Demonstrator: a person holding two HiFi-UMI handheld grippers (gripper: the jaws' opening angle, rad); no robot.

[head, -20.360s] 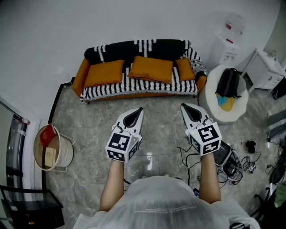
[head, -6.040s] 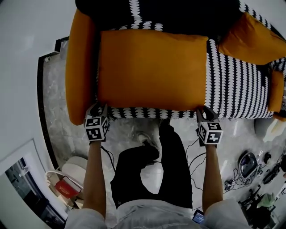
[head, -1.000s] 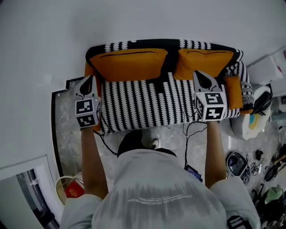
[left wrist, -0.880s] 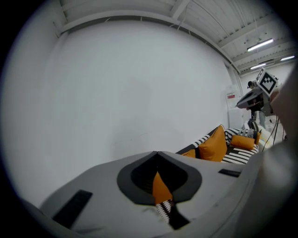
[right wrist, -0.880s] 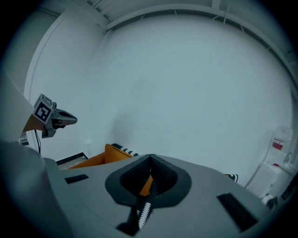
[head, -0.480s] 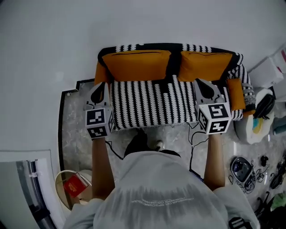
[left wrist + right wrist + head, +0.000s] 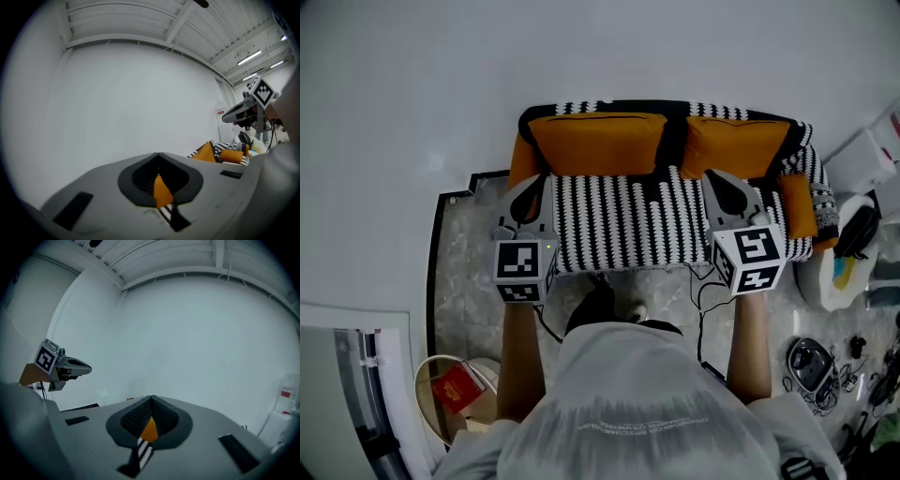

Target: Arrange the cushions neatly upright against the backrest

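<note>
Left cushion (image 7: 598, 142) and right cushion (image 7: 736, 145) stand upright against the sofa backrest (image 7: 673, 131). Small cushion (image 7: 797, 206) sits by the right armrest, possibly lying flat; hard to tell. Likely soft, light, floppy: best pinched at a top corner seam. Left gripper (image 7: 532, 185) and right gripper (image 7: 719, 178) hover over the seat front, forearms parallel, jaws together, nothing held.

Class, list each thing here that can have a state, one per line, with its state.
Left large cushion: upright against the backrest.
Right large cushion: upright against the backrest.
Small cushion: at the right end of the sofa.
Left gripper: shut, empty.
Right gripper: shut, empty.
</note>
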